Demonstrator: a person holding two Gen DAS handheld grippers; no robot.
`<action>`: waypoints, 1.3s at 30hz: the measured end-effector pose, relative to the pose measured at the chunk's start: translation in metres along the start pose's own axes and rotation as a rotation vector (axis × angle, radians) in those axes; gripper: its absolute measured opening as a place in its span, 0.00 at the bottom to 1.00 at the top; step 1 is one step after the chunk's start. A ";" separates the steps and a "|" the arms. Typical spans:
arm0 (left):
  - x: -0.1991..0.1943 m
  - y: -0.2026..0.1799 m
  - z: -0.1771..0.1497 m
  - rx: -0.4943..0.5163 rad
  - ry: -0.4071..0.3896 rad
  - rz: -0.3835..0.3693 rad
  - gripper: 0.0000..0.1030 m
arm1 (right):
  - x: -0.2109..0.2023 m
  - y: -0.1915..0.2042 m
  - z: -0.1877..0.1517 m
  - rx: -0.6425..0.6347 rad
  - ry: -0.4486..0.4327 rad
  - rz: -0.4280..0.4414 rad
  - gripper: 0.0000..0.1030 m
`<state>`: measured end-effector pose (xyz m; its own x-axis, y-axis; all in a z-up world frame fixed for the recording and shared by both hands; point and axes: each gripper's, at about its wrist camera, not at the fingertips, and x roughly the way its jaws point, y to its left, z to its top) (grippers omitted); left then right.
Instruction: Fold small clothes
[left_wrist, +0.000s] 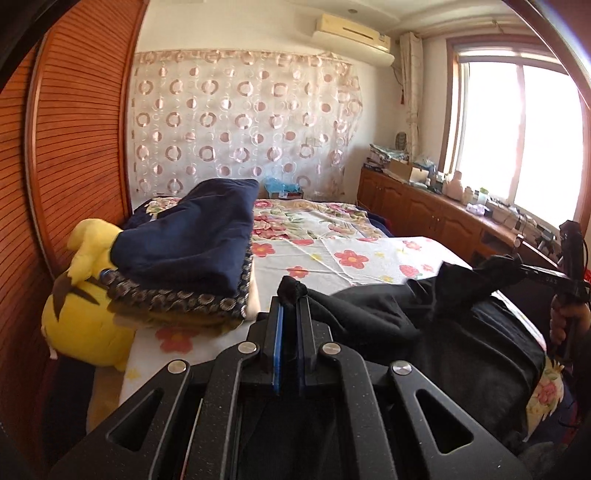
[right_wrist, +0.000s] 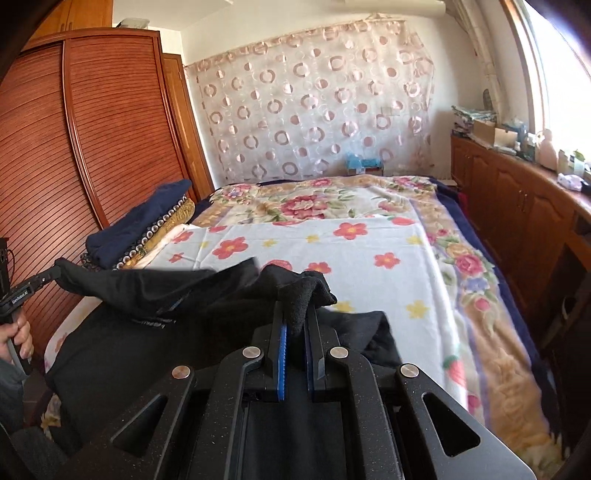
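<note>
A black garment (left_wrist: 388, 321) hangs stretched between my two grippers above the near end of the bed. My left gripper (left_wrist: 290, 301) is shut on one bunched corner of it. My right gripper (right_wrist: 298, 312) is shut on the other corner, and the black garment (right_wrist: 155, 295) sags between them with its lower part on the floral sheet (right_wrist: 332, 251). In the left wrist view the right gripper (left_wrist: 532, 271) shows at the far right with cloth in its tips. In the right wrist view the left gripper (right_wrist: 55, 273) shows at the far left, also on cloth.
A stack of folded clothes with a navy piece on top (left_wrist: 192, 243) lies at the bed's left side, next to a yellow plush toy (left_wrist: 85, 295). A wooden wardrobe (right_wrist: 74, 147) stands on the left. A cluttered wooden cabinet (right_wrist: 517, 199) runs under the window on the right.
</note>
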<state>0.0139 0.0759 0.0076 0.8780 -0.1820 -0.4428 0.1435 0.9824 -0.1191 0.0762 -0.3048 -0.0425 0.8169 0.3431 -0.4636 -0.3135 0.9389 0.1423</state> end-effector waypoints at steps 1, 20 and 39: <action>-0.007 0.002 -0.004 -0.006 -0.004 0.005 0.06 | -0.014 -0.001 -0.004 -0.002 -0.009 -0.009 0.07; -0.040 0.006 -0.046 0.018 0.114 0.044 0.34 | -0.082 0.024 -0.046 -0.077 0.196 -0.098 0.15; 0.028 0.014 -0.017 0.059 0.163 0.071 0.77 | -0.051 0.018 -0.017 -0.072 0.103 -0.164 0.45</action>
<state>0.0328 0.0839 -0.0218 0.8016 -0.1113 -0.5874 0.1144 0.9929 -0.0320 0.0205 -0.3057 -0.0310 0.8074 0.1780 -0.5625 -0.2176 0.9760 -0.0035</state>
